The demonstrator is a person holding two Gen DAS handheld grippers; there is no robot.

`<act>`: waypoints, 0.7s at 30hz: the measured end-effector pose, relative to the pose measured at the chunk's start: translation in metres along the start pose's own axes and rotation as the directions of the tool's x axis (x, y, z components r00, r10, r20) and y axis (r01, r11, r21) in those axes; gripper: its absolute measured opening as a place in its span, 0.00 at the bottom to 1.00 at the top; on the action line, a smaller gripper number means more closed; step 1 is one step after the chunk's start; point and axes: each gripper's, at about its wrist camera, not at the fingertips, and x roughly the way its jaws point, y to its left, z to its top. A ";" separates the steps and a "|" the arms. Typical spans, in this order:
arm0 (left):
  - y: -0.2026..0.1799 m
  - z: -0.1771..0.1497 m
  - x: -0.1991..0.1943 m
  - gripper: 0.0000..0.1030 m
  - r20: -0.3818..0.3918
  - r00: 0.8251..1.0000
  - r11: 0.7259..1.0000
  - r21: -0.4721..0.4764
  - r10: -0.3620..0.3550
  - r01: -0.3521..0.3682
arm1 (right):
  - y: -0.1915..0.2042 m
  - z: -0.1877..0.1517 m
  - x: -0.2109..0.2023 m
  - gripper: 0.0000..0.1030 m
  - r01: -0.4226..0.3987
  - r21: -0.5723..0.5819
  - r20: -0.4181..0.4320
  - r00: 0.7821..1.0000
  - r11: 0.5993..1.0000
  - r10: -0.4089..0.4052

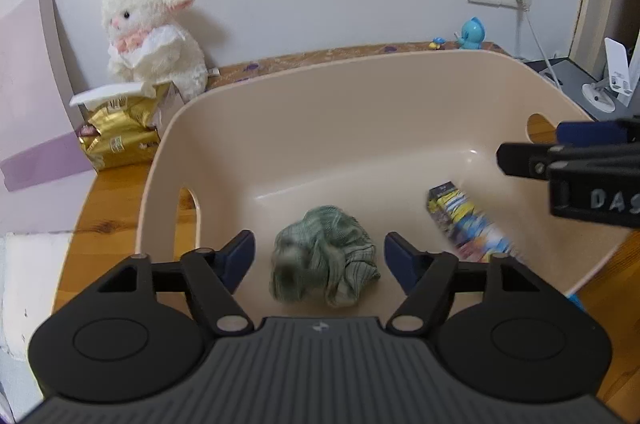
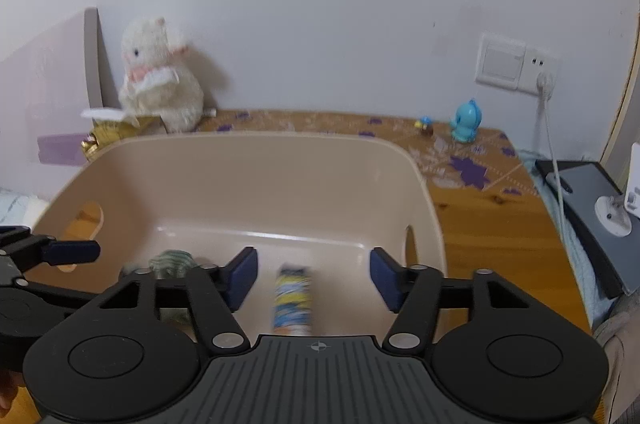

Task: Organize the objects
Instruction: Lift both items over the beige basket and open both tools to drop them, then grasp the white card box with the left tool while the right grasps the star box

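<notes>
A beige plastic bin (image 1: 360, 112) with handle cut-outs stands on the wooden table; it also shows in the right wrist view (image 2: 256, 184). In it lie a crumpled green cloth (image 1: 324, 258) and a colourful printed packet (image 1: 468, 224). My left gripper (image 1: 319, 256) is open over the bin, its fingers either side of the cloth without touching it. My right gripper (image 2: 312, 276) is open above the packet (image 2: 293, 300), which looks blurred. The cloth (image 2: 172, 262) peeks out at the left in the right wrist view. The right gripper shows at the right of the left wrist view (image 1: 532, 148).
A white plush rabbit (image 1: 152, 32) leans on the wall at the back left, over a gold foil bag (image 1: 120, 136). A blue toy figure (image 2: 466, 122) and a tiny figure (image 2: 424, 125) stand at the back right. A wall socket with cable (image 2: 544, 80) and a grey device (image 2: 588, 200) are at the right.
</notes>
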 end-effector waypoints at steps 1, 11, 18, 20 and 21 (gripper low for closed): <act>0.000 0.000 -0.004 0.80 0.016 1.000 1.000 0.003 0.006 -0.006 | -0.001 0.001 -0.006 0.71 -0.003 0.000 0.010 1.000 1.000 0.003; 0.017 -0.010 -0.050 0.87 0.101 0.995 1.000 -0.010 0.009 -0.008 | 0.005 0.001 -0.065 0.96 -0.006 -0.033 0.120 0.993 0.999 0.010; 0.028 -0.032 -0.084 0.88 0.152 0.988 0.999 -0.012 0.040 -0.039 | 0.015 -0.016 -0.091 1.00 0.011 -0.054 0.156 0.988 0.999 -0.002; 0.030 -0.040 -0.093 0.88 0.161 0.986 0.999 -0.006 0.052 -0.051 | 0.019 -0.023 -0.097 1.00 0.015 -0.065 0.160 0.987 0.998 -0.005; 0.032 -0.044 -0.096 0.88 0.162 0.985 0.999 -0.006 0.054 -0.054 | 0.021 -0.027 -0.101 1.00 0.018 -0.072 0.162 0.987 0.997 -0.006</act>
